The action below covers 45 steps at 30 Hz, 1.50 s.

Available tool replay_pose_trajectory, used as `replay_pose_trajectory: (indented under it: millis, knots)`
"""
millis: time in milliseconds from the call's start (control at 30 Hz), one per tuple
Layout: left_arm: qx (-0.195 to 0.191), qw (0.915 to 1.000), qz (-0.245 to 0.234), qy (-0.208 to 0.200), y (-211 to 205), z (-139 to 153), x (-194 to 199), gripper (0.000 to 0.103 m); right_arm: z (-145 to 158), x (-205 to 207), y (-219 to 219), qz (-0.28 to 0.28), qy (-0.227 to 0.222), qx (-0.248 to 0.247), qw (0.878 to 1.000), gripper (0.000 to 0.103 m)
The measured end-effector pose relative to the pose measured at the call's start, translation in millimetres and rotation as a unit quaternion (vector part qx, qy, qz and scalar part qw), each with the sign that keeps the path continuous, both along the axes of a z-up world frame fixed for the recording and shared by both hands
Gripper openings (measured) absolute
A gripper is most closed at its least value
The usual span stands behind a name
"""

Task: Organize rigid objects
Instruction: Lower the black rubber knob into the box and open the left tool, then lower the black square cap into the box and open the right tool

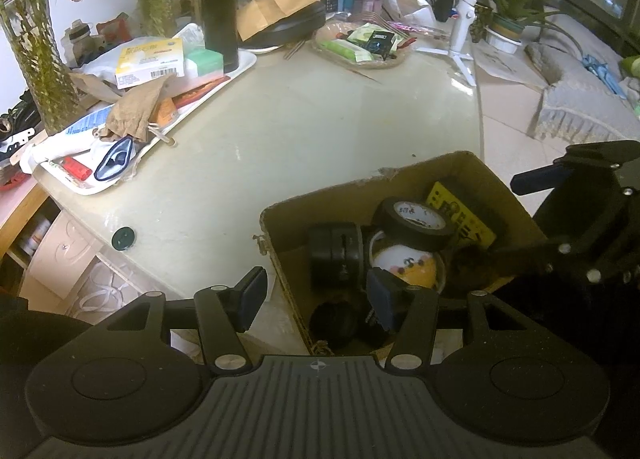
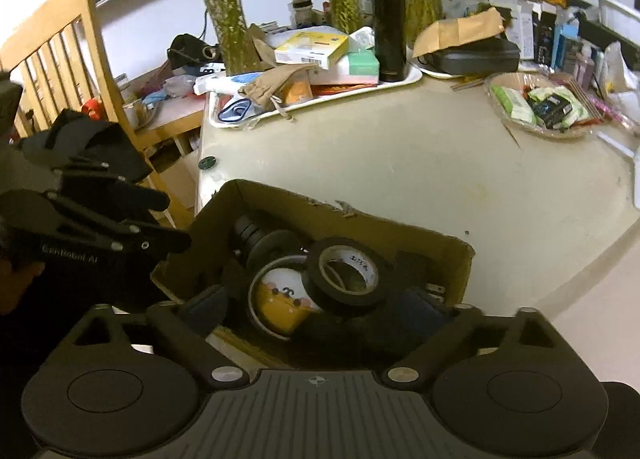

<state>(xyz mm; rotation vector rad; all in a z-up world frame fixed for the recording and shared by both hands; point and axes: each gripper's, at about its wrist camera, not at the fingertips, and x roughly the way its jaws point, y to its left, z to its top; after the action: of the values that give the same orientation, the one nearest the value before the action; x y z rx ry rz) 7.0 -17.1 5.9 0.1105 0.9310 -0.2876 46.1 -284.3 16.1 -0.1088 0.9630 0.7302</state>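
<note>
An open cardboard box (image 1: 288, 283) sits at the table's near edge; it also shows in the right wrist view (image 2: 460, 271). Inside lie a black tape roll (image 1: 416, 223) (image 2: 344, 275), a yellow and white round tin (image 1: 404, 265) (image 2: 280, 299), a black cylinder (image 1: 334, 255) (image 2: 256, 239) and a yellow card (image 1: 460, 215). My left gripper (image 1: 316, 299) is open, straddling the box's left wall, one finger inside. My right gripper (image 2: 316, 309) is open and empty, its fingers down in the box on either side of the tin and tape. The right gripper also appears in the left wrist view (image 1: 580, 219).
A white tray (image 1: 240, 73) (image 2: 400, 85) of clutter with a black flask (image 1: 218, 11) (image 2: 388, 23) stands at the back. A woven plate (image 1: 360, 59) (image 2: 496, 107) of packets, glass vases, a wooden chair (image 2: 60, 59) and a small dark disc (image 1: 123, 238) (image 2: 207, 163) are around.
</note>
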Motion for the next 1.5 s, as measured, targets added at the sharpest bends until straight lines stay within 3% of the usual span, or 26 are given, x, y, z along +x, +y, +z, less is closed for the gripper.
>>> replay_pose_trajectory:
  millis: [133,500,733,1067,1500]
  knots:
    - [0.003,1.0000,-0.001,-0.004,-2.0,1.2,-4.1,0.075,-1.5,-4.9,-2.4,-0.009,-0.003,-0.017,1.000,0.103]
    - [0.008,1.0000,0.001,0.003,-6.9,-2.2,-17.4,0.083,-10.2,-12.7,-20.1,-0.047,0.017,-0.067,0.996,0.103]
    - [0.003,0.9999,0.013,0.006,-4.5,-4.5,-21.7,0.098,-17.3,-15.8,-30.1,-0.066,0.038,-0.071,0.995,0.103]
    - [0.013,0.9988,0.043,0.020,0.2,-8.5,-19.6,0.103,-21.9,-16.6,-29.2,-0.078,0.039,-0.090,0.992,0.103]
    - [0.053,0.9978,0.028,0.027,-11.3,-13.2,-21.5,0.103,-24.0,-16.3,-27.9,-0.078,0.037,-0.099,0.991,0.103]
